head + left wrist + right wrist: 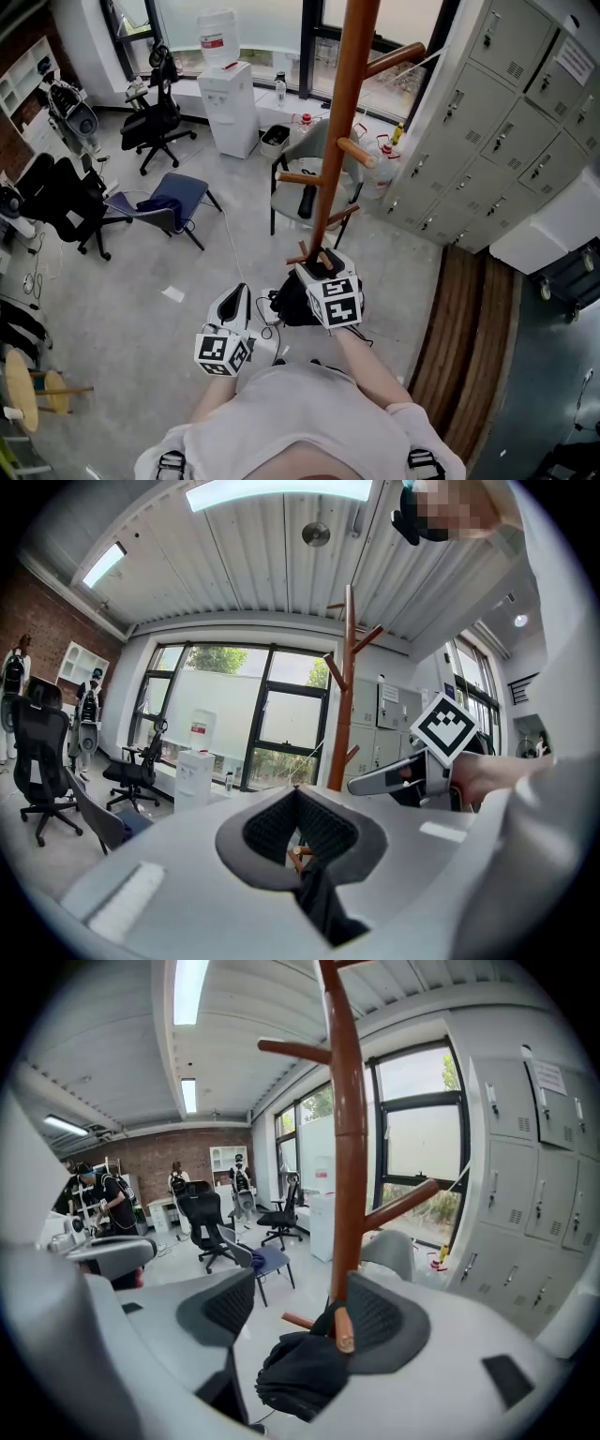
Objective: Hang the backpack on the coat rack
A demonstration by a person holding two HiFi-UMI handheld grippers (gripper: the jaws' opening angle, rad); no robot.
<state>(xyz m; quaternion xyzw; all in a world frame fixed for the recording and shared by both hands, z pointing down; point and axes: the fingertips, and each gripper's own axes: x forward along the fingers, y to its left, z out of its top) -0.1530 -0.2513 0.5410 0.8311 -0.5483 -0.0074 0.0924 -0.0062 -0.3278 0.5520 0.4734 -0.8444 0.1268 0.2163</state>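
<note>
Backpack [298,1380] hangs downward off low peg [343,1327] of coat rack [349,1147] | right gripper [300,1312] jaws wide apart | left gripper [298,803] jaws closed

The coat rack [345,94], a reddish-brown wooden pole with upward-slanting pegs, is seen standing upright. The black backpack [298,1372] is bunched and crumpled low against the pole, its top drawn up to a low peg [345,1327]. From above it is seen at the rack's foot.
</note>
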